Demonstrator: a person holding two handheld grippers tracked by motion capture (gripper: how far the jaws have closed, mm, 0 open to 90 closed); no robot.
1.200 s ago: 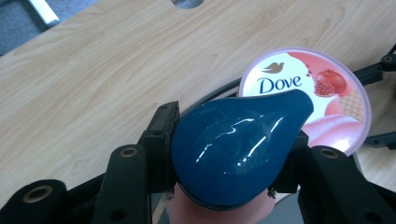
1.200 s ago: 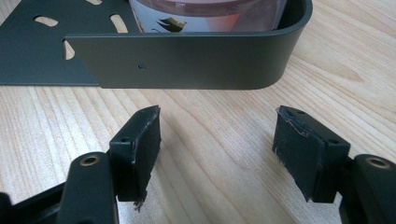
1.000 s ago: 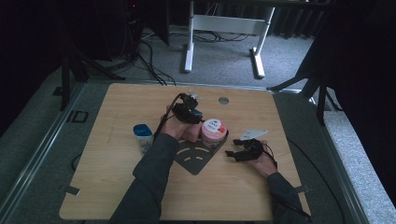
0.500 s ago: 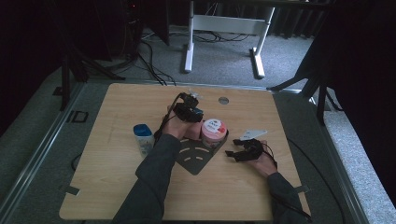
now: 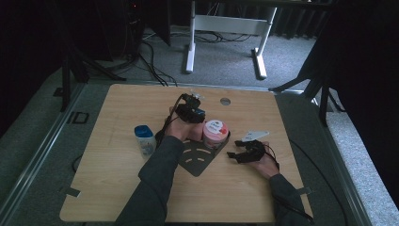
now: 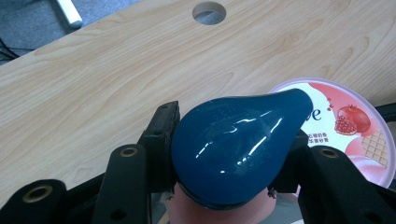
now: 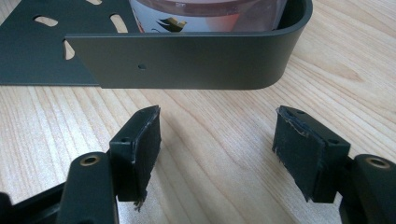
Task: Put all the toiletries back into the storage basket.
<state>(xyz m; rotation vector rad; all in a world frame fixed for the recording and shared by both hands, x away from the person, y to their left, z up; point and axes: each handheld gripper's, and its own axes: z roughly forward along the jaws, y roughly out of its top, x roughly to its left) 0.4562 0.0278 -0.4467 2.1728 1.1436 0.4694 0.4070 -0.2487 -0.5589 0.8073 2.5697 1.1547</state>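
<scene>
My left gripper (image 6: 229, 140) is shut on a glossy blue drop-shaped cap (image 6: 238, 144), its pads pressing both sides; something pinkish (image 6: 187, 212) shows just below the cap. In the high view the left gripper (image 5: 190, 110) sits at mid-table, just left of a pink tub (image 5: 215, 133). That tub (image 6: 345, 126) has a pomegranate label and stands in the corner of a dark metal plate (image 5: 200, 160). My right gripper (image 7: 217, 135) is open and holds nothing, resting low on the wood just before the plate's upright rounded wall (image 7: 187, 60). In the high view the right gripper (image 5: 237, 154) lies right of the plate.
A small container with a blue lid (image 5: 145, 139) stands left of my left forearm. A round hole (image 5: 225, 101) is cut in the wooden tabletop near its far edge. Cables and desk legs lie on the floor beyond the table.
</scene>
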